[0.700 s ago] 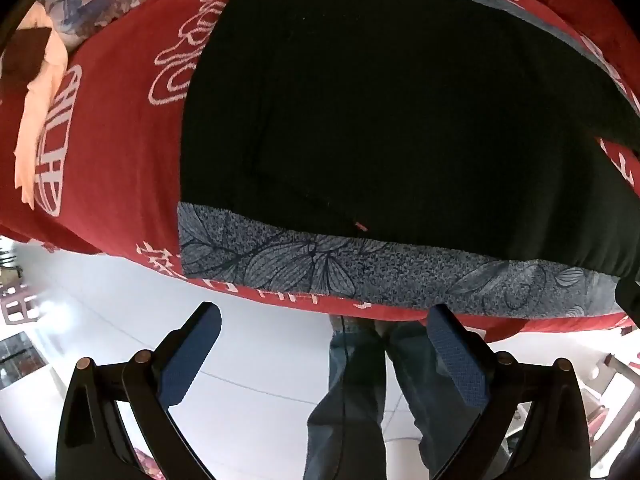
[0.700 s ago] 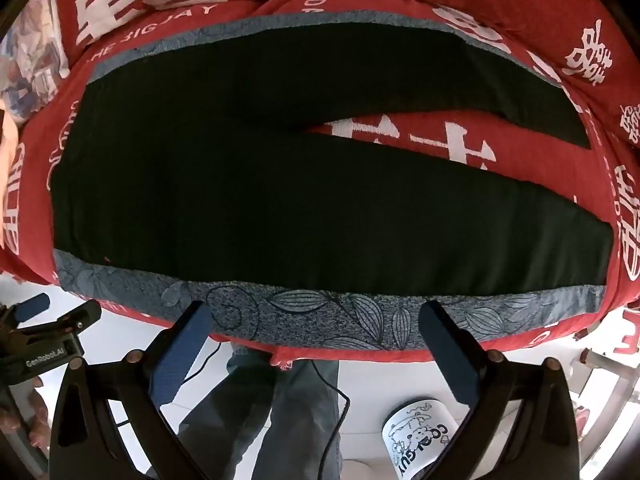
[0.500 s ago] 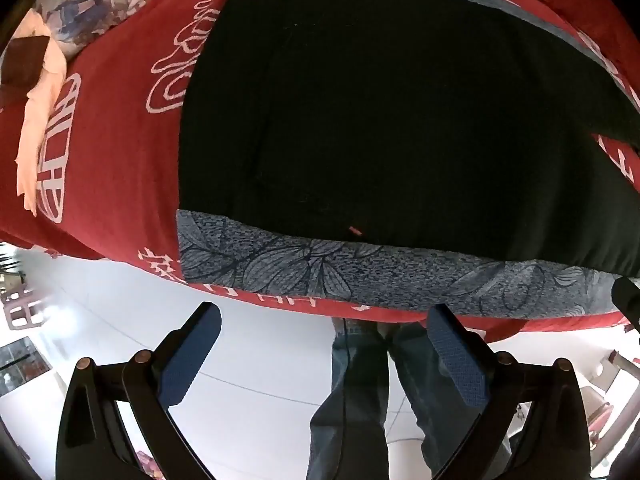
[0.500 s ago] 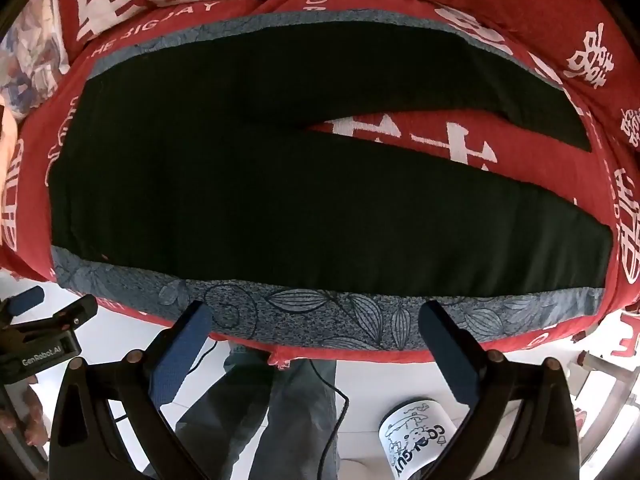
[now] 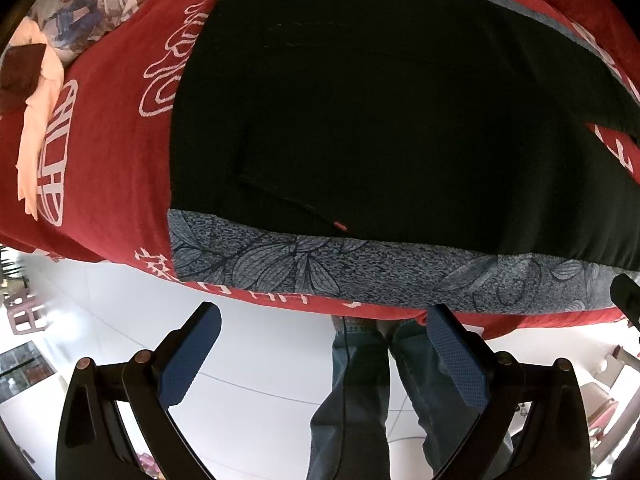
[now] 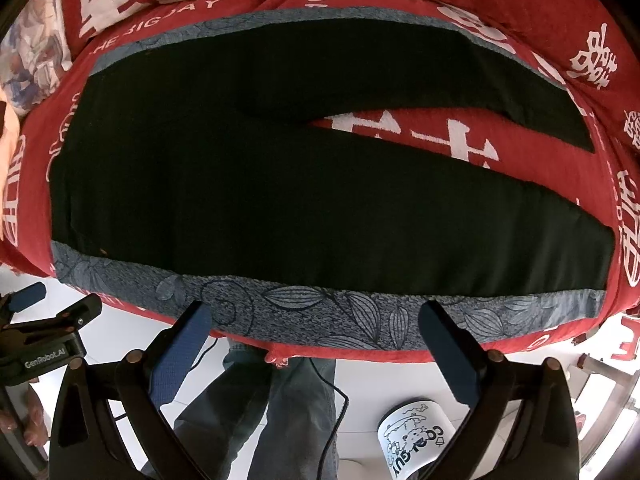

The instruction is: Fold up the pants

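Black pants [image 6: 280, 200] lie spread flat on a red bedspread [image 6: 560, 160], waist to the left, two legs splayed to the right. In the left wrist view the pants' waist end [image 5: 360, 120] fills the middle. A blue-grey leaf-patterned strip [image 6: 320, 312] [image 5: 360, 272] runs under the pants' near edge. My left gripper [image 5: 320, 328] is open and empty, just off the bed's near edge below the waist end. My right gripper [image 6: 316, 320] is open and empty, at the near edge below the near leg.
The bedspread [image 5: 100, 160] has white characters. A peach cloth [image 5: 36, 120] and a patterned pillow [image 5: 92, 0] lie at the far left. The person's jeans [image 6: 280, 400] and a white bucket [image 6: 416, 436] stand on the white floor. The left gripper shows in the right wrist view [image 6: 44, 336].
Both grippers have moved slightly forward toward the bed's near edge; the pants sit a little lower and closer in both views. Both stay open.
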Available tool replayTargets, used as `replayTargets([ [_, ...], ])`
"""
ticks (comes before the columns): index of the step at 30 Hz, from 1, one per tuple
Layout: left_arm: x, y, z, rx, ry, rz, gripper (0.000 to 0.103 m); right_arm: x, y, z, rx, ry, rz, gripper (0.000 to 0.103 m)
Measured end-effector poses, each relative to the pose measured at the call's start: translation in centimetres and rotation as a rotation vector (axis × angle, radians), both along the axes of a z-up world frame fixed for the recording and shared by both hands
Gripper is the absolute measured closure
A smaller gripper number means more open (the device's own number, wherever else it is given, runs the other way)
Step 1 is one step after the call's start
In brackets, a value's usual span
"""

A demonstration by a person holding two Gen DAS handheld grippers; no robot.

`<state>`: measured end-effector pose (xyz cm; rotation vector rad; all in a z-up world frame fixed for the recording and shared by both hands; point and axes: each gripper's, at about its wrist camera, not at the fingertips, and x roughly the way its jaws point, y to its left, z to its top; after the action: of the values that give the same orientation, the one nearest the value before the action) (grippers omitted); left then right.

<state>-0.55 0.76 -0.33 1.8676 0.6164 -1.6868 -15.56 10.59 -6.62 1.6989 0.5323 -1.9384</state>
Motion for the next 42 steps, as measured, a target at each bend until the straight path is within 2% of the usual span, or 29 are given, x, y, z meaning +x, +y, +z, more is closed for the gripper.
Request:
replayTargets([
  [9, 0.0, 0.4, -0.4, -0.018, 0.006, -0.015, 0.000, 0.4, 1.2, -0.6, -0.017, 0.015, -0.021, 0.000],
  [17, -0.4, 0.5, 0.0, -0.082, 0.050, -0.029, 0.000, 0.5, 2.1, -1.4, -0.054, 0.034, -0.049, 0.000],
  [22, -0.3, 0.5, 0.1, -0.064, 0.056, -0.027, 0.000, 0.5, 2.3, -1.7, -0.092, 0.035, -0.052, 0.000],
  [27, -0.2, 0.5, -0.1, -0.035, 0.055, -0.027, 0.000, 0.5, 2.7, -2.4, -0.077, -0.009, -0.059, 0.000],
  [42, 0.0, 0.9, -0.4, -0.050, 0.003, -0.011, 0.000, 0.5, 2.6, -2.7, -0.104, -0.033, -0.050, 0.000],
])
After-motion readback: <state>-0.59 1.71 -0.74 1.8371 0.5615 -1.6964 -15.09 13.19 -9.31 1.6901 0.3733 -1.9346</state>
